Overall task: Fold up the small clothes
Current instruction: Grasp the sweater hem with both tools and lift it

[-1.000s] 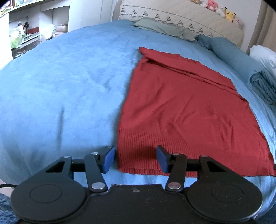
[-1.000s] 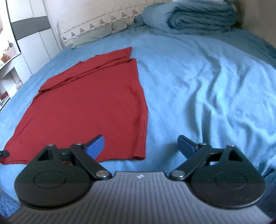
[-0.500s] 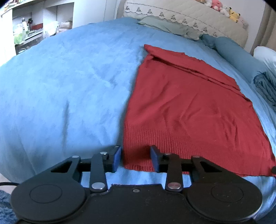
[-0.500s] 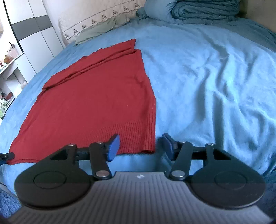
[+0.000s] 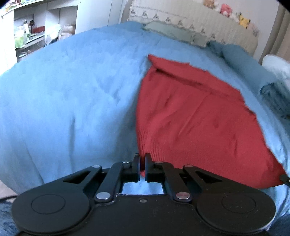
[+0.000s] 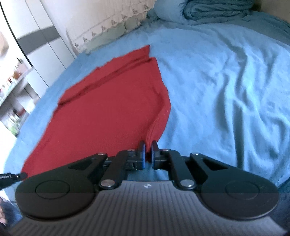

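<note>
A red knit garment [image 5: 195,118] lies spread on the blue bed, its ribbed hem toward me. My left gripper [image 5: 142,159] is shut on the hem's near left corner, which is lifted slightly. In the right wrist view the same garment [image 6: 108,112] shows, and my right gripper [image 6: 148,149] is shut on the hem's near right corner. The far end of the garment is folded over on itself. The other gripper's tip shows at the edge of each view, beside the opposite corner.
The blue bedspread [image 5: 63,101] covers the bed. Pillows and a cream headboard [image 5: 190,23] with plush toys lie at the far end. A folded blue blanket [image 6: 215,9] sits far right. White shelves [image 5: 32,30] stand to the left.
Both grippers moved forward to the hem and closed on its two near corners. The corners now rise a little off the bed.
</note>
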The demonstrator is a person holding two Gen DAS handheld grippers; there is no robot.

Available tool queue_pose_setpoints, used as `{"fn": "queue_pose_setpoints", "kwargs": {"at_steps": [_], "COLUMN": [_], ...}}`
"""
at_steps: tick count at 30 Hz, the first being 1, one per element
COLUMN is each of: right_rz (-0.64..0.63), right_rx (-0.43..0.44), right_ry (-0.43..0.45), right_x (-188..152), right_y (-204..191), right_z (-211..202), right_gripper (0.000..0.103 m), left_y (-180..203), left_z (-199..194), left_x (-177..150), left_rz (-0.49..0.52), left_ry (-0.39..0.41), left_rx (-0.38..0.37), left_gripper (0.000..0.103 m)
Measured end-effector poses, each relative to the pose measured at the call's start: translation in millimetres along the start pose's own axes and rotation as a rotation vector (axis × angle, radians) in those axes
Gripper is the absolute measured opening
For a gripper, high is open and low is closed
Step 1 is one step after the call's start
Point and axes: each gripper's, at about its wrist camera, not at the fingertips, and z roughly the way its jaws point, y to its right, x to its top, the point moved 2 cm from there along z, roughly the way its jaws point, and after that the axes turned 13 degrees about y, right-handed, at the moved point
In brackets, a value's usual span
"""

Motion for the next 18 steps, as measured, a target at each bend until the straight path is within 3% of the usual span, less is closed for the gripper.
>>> {"fn": "queue_pose_setpoints", "kwargs": {"at_steps": [4, 10, 18], "right_rz": [0.047, 0.107, 0.163], "right_rx": [0.054, 0.146, 0.177], "right_ry": [0.054, 0.118, 0.180], "right_x": [28, 94, 213], "right_y": [-8, -29, -48], "right_z": [-9, 1, 76], "right_gripper": [0.021, 0.020, 0.020], "left_y": [8, 25, 52], "left_z": [-10, -1, 84], "left_x": [32, 107, 216], "left_rz": [-0.029, -0.074, -0.102], "left_ry": [0.051, 0.152, 0.242], "left_rx": [-0.034, -0.086, -0.028], "left_gripper": [0.004, 0.004, 0.004]}}
